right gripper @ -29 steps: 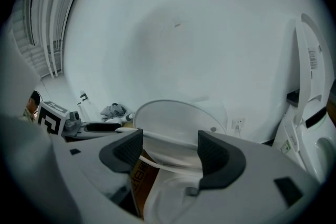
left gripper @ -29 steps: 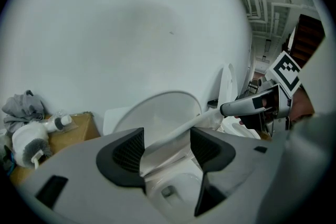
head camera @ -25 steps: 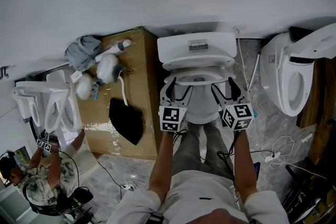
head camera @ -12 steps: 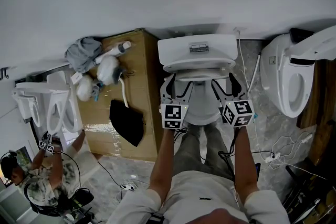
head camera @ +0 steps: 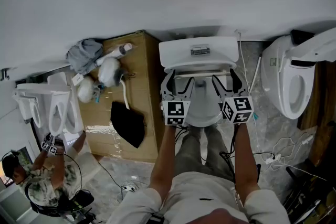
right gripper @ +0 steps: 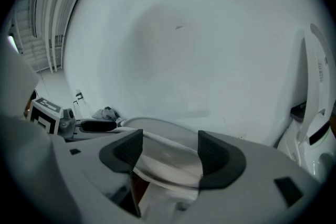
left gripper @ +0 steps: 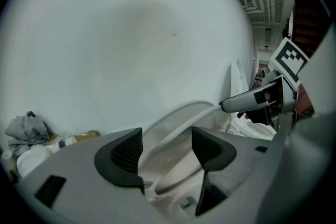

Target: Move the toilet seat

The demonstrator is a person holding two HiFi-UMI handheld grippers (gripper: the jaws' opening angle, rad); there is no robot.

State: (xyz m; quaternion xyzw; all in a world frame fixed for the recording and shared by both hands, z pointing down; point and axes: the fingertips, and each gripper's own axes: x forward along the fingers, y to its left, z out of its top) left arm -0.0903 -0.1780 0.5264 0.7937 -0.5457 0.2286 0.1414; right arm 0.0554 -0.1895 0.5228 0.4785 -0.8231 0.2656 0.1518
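The white toilet seat (head camera: 198,75) stands raised, edge-on just in front of the tank (head camera: 198,52), above the bowl (head camera: 203,110). My left gripper (head camera: 177,77) is at the seat's left front, my right gripper (head camera: 224,77) at its right front, each with its fingers spread side by side along the rim. In the left gripper view the rim (left gripper: 178,128) runs across the gap of the left gripper (left gripper: 167,147), with no pad pressing on it. Seen from the right gripper view, the seat (right gripper: 163,157) likewise spans the open right gripper (right gripper: 165,152).
A cardboard box (head camera: 137,68) with cloths, a spray bottle and a black rag (head camera: 127,122) stands left of the toilet. Another toilet (head camera: 294,76) is on the right. Spare seats (head camera: 52,107) and another person (head camera: 47,186) are at far left. Cables (head camera: 273,157) lie on the floor.
The seat has swung up from a low tilt to almost upright against the tank. Both grippers have moved up and forward with it.
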